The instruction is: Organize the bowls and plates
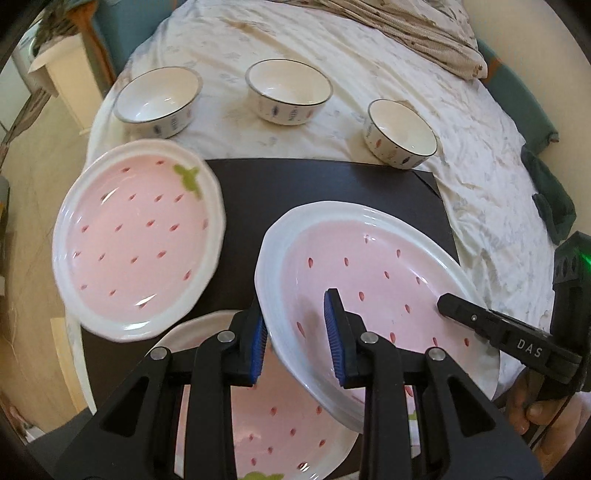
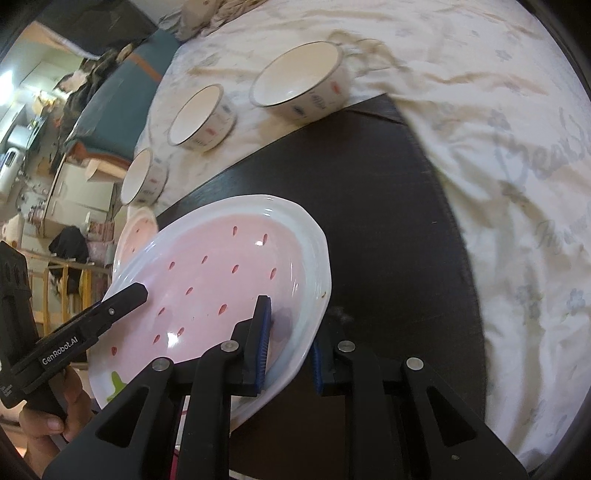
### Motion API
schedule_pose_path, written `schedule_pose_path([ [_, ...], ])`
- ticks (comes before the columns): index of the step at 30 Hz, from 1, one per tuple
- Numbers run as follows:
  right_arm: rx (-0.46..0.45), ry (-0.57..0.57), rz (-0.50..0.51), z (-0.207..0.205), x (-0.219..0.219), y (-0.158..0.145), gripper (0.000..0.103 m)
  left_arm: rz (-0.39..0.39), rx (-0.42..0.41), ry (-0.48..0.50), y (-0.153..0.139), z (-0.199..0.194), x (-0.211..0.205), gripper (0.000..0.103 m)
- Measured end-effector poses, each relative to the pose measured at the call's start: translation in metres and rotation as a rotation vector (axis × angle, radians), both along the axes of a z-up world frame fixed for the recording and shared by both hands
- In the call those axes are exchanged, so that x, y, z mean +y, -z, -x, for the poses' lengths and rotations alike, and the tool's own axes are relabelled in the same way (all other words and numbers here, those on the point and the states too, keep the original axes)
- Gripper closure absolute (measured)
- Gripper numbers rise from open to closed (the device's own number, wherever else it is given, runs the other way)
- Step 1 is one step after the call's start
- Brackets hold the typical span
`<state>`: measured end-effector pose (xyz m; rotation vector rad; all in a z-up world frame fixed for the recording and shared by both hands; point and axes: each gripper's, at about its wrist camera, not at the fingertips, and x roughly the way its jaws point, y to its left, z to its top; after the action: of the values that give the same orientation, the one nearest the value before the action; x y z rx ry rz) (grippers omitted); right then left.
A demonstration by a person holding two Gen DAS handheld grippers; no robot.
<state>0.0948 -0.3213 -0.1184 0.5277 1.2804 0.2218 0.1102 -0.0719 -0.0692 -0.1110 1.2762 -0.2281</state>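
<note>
A pink strawberry plate (image 1: 373, 280) is held tilted above the black mat (image 1: 317, 184). My left gripper (image 1: 299, 345) is shut on its near-left rim. My right gripper (image 2: 290, 349) is shut on the opposite rim of the same plate (image 2: 218, 273); its finger (image 1: 491, 325) shows in the left wrist view. A second strawberry plate (image 1: 136, 240) lies at the mat's left. A third strawberry plate (image 1: 280, 424) lies on the mat under the held one. Three white bowls (image 1: 159, 98) (image 1: 290, 90) (image 1: 400, 133) stand in a row on the cloth behind the mat.
The mat lies on a bed with a wrinkled white floral sheet (image 1: 480, 166). A folded blanket (image 1: 417, 33) lies at the back. Dark green fabric (image 1: 554, 206) is at the right edge. White furniture (image 1: 62, 81) stands beyond the bed's left side.
</note>
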Motion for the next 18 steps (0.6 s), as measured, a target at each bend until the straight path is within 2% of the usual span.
schedule_pose_path([
  [9, -0.025, -0.092, 0.014, 0.012, 0.042, -0.016, 0.082, -0.006, -0.014, -0.009, -0.013, 0.039, 0.040, 0.078],
  [18, -0.017, -0.179, 0.005, 0.026, 0.074, -0.014, 0.082, -0.010, 0.003, -0.041, -0.010, 0.073, 0.068, 0.078],
])
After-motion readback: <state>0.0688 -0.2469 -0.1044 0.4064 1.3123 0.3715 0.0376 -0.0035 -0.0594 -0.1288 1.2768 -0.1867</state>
